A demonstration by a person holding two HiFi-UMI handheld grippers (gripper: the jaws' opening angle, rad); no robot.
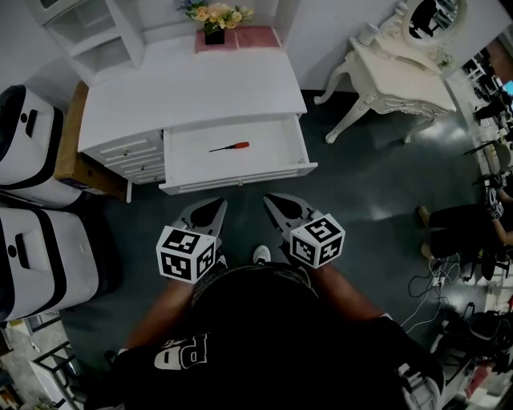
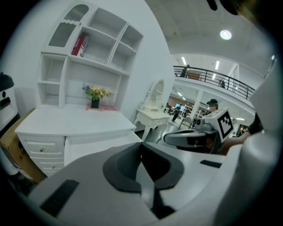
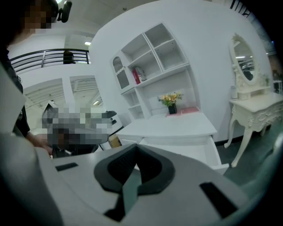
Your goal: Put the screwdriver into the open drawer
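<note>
A screwdriver (image 1: pixel 230 147) with a red handle and dark shaft lies inside the open white drawer (image 1: pixel 296 138) of the desk. Both grippers hang in front of the drawer, close to the person's body and apart from it. My left gripper (image 1: pixel 210 210) is shut and empty; its jaws meet at the tip (image 2: pixel 140 145). My right gripper (image 1: pixel 276 203) is also shut with nothing in it, jaws together (image 3: pixel 135 148). From each gripper view the screwdriver is hidden behind the jaws.
The white desk (image 1: pixel 192 92) carries a flower vase (image 1: pixel 214 22) on a pink mat. White and black machines (image 1: pixel 32 144) and a cardboard box (image 1: pixel 72 152) stand left. An ornate dressing table (image 1: pixel 401 76) stands right. Cables and a seated person (image 1: pixel 465 228) are at far right.
</note>
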